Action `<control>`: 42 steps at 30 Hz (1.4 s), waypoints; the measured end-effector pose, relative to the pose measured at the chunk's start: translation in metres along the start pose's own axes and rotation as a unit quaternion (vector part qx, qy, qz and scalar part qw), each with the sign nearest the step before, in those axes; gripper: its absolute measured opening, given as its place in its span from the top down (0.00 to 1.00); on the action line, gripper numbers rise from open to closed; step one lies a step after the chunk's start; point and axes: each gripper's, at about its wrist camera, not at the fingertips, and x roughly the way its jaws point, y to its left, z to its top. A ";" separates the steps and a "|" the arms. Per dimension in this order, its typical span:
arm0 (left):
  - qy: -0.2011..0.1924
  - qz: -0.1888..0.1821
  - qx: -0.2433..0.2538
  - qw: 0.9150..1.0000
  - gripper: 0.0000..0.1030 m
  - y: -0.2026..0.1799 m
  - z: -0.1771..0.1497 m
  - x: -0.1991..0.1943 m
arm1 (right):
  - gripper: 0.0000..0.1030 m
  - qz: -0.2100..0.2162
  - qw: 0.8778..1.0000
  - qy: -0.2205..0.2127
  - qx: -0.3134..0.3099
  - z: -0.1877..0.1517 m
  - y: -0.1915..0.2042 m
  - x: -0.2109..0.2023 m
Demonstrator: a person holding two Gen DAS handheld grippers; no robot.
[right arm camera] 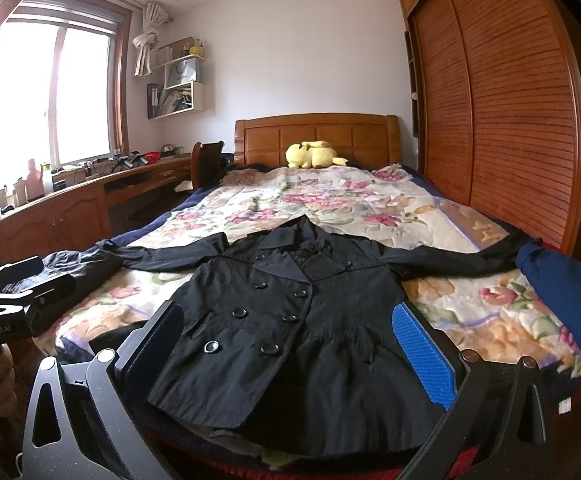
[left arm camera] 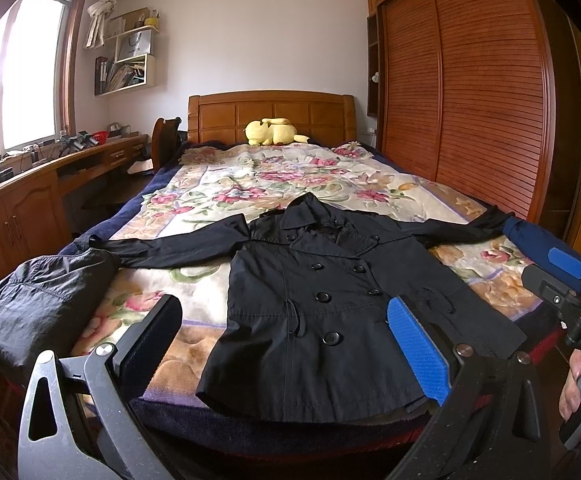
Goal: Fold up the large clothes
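A black double-breasted coat [left arm camera: 322, 304] [right arm camera: 290, 320] lies flat, front up, on the floral bedspread [left arm camera: 218, 184], with both sleeves spread out sideways. Its hem reaches the foot edge of the bed. My left gripper [left arm camera: 284, 346] hovers open over the coat's lower left half with nothing between its fingers. Over the coat's lower right half my right gripper [right arm camera: 288, 348] is also open and holds nothing. Each gripper shows at the edge of the other's view: the right gripper [left arm camera: 558, 276] held by a hand [left arm camera: 578, 384], and the left gripper [right arm camera: 46, 278].
A crumpled dark grey jacket [left arm camera: 38, 300] [right arm camera: 82, 268] lies at the bed's left corner, and a navy garment [left arm camera: 530, 236] [right arm camera: 562, 292] at its right edge. A yellow plush toy [left arm camera: 270, 130] rests by the headboard. A desk [left arm camera: 30, 200] runs along the left, a wardrobe [left arm camera: 470, 100] along the right.
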 end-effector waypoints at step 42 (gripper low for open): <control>0.050 0.051 -0.013 0.997 0.00 0.069 -0.028 0.098 | 0.00 0.038 0.997 0.053 -0.034 0.008 -0.006 0.108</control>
